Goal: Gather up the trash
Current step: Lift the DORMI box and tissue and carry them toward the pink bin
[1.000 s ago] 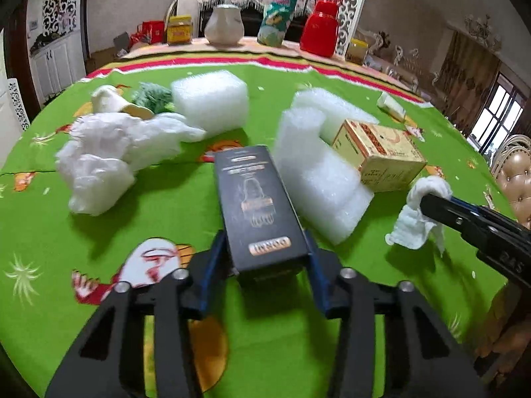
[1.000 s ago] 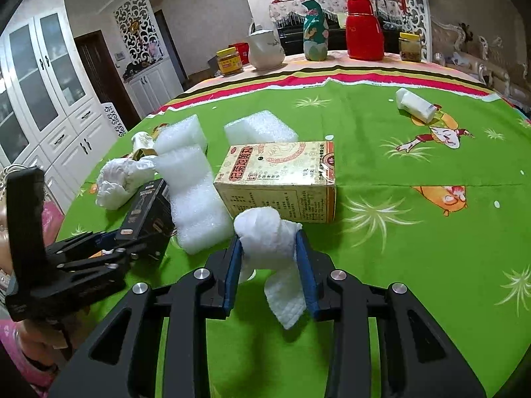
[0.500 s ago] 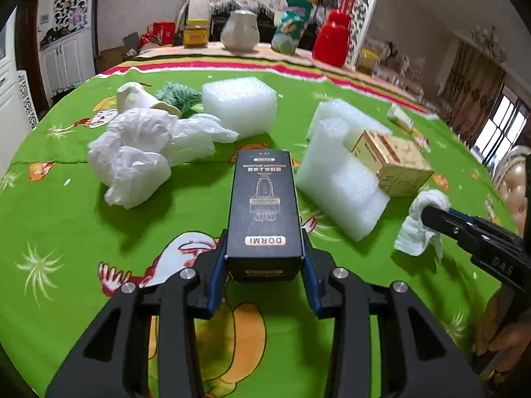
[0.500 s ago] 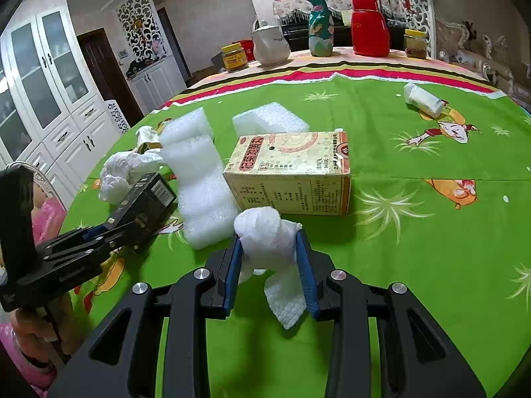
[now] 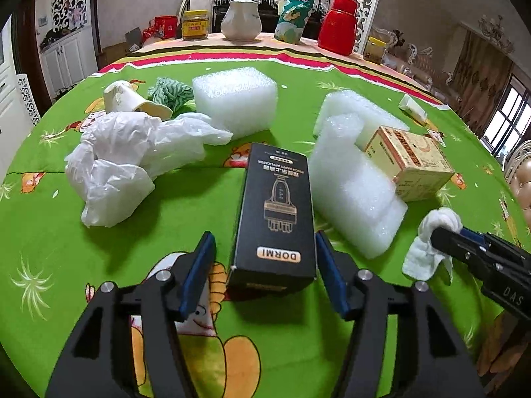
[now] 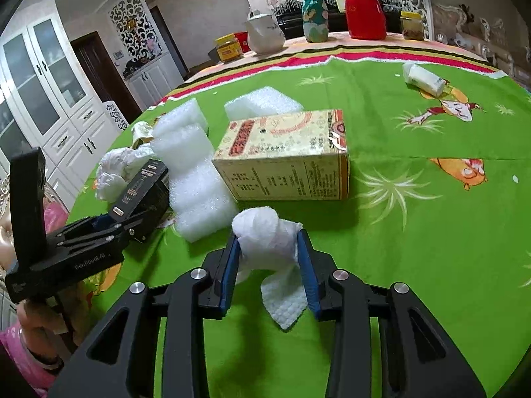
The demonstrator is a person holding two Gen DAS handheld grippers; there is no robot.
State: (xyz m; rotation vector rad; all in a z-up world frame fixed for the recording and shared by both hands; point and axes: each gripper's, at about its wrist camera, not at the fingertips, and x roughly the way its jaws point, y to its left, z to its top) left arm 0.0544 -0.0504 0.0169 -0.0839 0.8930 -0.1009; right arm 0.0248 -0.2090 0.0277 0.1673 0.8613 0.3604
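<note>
Little has been collected so far, it is judged. A crumpled white paper towel (image 6: pixel 268 242) is clamped between the fingers of the right gripper (image 6: pixel 269 267) and held above the green tablecloth (image 6: pixel 415 248). The left gripper (image 5: pixel 265 270) is spread wide around a black DORMI box (image 5: pixel 275 212), which is not pinched. Foam blocks (image 5: pixel 351 195), a plastic bag (image 5: pixel 132 152), a paper cup (image 5: pixel 127 101) and a yellow carton (image 6: pixel 285 156) are left scattered.

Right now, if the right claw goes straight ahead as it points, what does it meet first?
The right claw, shut on a white tissue wad, would probably meet the yellow carton lying just ahead. The white foam block lies slightly left of that line. Depth is uncertain.
</note>
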